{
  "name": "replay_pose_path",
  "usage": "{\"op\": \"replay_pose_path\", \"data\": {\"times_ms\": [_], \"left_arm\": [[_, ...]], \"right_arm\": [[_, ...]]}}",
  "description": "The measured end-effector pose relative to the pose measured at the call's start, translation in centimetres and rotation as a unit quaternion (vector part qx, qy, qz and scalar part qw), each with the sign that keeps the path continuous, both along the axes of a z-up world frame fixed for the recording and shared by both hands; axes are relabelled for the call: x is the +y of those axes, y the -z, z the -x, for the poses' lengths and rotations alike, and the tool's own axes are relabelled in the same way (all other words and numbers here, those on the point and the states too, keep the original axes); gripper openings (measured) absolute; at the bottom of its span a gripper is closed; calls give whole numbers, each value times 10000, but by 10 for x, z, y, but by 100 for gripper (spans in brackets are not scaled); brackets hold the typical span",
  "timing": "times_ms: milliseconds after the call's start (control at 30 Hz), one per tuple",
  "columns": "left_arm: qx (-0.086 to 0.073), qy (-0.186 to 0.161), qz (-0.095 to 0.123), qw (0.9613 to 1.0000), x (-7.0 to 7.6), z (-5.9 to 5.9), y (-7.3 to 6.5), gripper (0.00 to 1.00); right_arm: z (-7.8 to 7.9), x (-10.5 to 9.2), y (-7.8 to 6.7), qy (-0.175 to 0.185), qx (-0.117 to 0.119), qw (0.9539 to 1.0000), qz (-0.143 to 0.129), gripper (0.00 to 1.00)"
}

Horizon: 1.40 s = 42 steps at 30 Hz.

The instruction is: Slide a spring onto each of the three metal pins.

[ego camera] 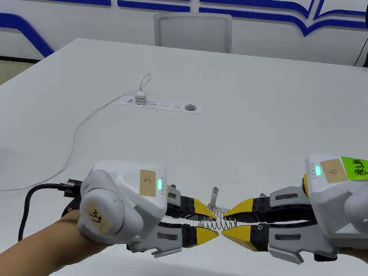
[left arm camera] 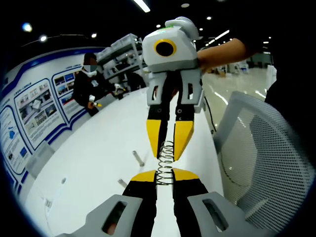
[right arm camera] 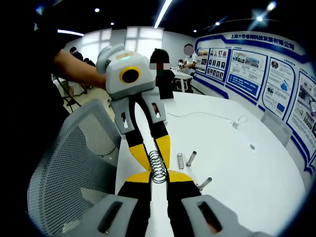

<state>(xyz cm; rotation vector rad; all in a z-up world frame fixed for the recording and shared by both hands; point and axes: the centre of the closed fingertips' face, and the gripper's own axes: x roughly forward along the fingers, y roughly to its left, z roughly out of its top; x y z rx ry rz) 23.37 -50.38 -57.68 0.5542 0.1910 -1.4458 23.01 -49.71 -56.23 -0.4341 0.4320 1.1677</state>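
Over table (ego camera: 259, 126), tongs (ego camera: 208, 223) (ego camera: 231, 223) tip-to-tip on spring (left arm camera: 165, 158)

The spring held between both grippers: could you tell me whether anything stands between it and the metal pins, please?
Nothing on the table blocks the spring from the pins, though a second spring sits right beside one pin. Left gripper and right gripper each clamp one end.

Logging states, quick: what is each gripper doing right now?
Left gripper: shut on one end of the spring.
Right gripper: shut on the spring's other end.
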Motion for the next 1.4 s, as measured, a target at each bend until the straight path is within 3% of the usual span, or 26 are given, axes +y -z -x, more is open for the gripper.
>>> {"op": "replay_pose_path", "data": {"times_ms": [100,233,400,600,667,733,767,1000,1300,1400], "left_arm": [[-15,-7,-59,10000,1,0,2,10],[-18,-89,-43,9999,2,-1,2,10],[66,-164,23,9998,1,0,-1,10],[265,-271,298,9988,-1,0,-8,10],[384,-294,550,9973,-6,1,-15,10],[326,-317,482,9978,-5,0,-12,10],[382,-326,497,9975,-5,0,-11,10],[447,-377,629,9963,-6,1,-11,10],[475,-508,605,9957,-2,-2,-4,10],[519,-519,644,9952,-2,-3,-5,10]], "right_arm": [[1,9,-12,69,127,9987,-485,11],[0,10,-13,102,141,9987,-473,11],[-1,16,-21,151,208,9967,-772,11],[-3,22,-29,270,347,9928,-1114,12],[-3,24,-27,302,342,9928,-1110,12],[-4,25,-28,334,202,9933,-1089,12],[-4,26,-27,340,208,9936,-1053,12],[-5,24,-28,471,385,9911,-1186,12],[-6,16,-24,590,491,9900,-1184,12],[-6,17,-25,624,529,9882,-1293,12]]}}
